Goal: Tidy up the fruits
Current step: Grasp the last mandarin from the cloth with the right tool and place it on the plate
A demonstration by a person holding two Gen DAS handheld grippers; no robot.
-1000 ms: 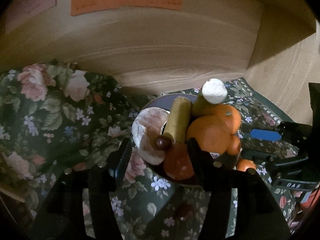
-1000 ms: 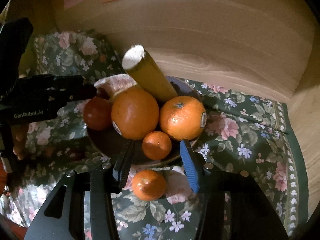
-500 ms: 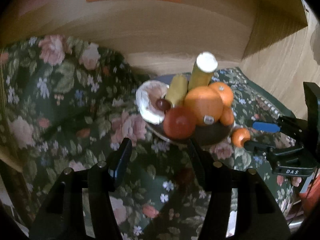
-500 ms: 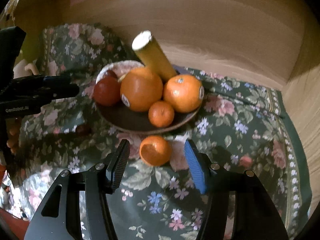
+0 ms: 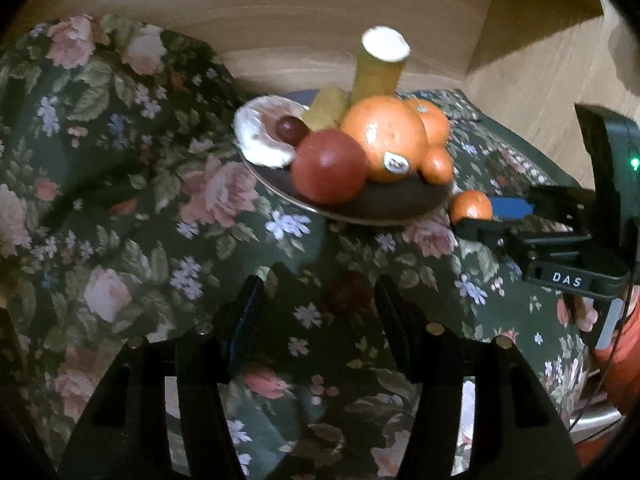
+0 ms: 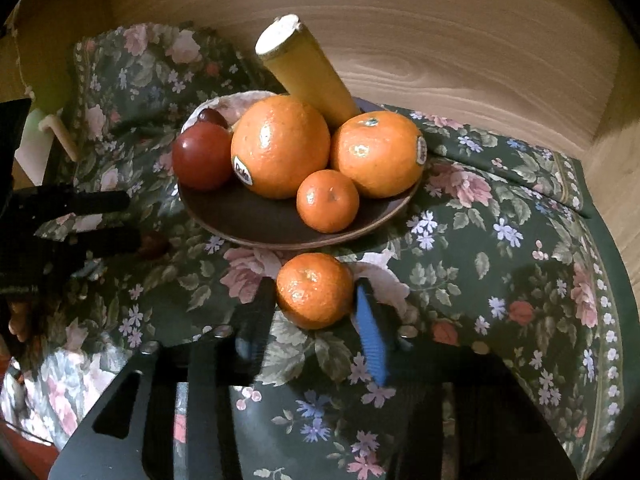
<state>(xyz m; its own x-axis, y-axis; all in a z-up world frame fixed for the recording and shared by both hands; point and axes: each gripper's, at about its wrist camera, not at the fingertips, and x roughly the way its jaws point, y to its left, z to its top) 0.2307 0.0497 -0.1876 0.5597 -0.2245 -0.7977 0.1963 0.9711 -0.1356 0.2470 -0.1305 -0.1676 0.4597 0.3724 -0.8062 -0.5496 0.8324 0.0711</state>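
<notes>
The right wrist view shows a round brown plate [image 6: 256, 220] with a smooth, low rim on a dark green cloth [image 6: 500, 240] printed with pink roses. On the plate lie two big oranges, one [image 6: 280, 146] with a glossy dimpled skin and a sticker, the other [image 6: 378, 154] to its right, a small mandarin [image 6: 328, 200] in front of them, a shiny red tomato [image 6: 202, 156] on the left, and a cut yellow banana [image 6: 308, 68] which leans up toward the pale wooden wall [image 6: 440, 40]. A second mandarin [image 6: 314, 290] lies on the cloth just in front of the plate, between the fingers of the right gripper [image 6: 316, 312]; the blue pad is just beside its right side, but the left finger is blurred, so I cannot tell if the jaws press on it. In the left wrist view the left gripper [image 5: 318, 300] is spread apart and holds nothing. A small dark red fruit [image 5: 348, 292] lies on the cloth between its fingertips, well in front of the plate [image 5: 380, 208]. A dark grape [image 5: 292, 128] rests on a pale shell-like piece [image 5: 256, 140] at the plate's back.
</notes>
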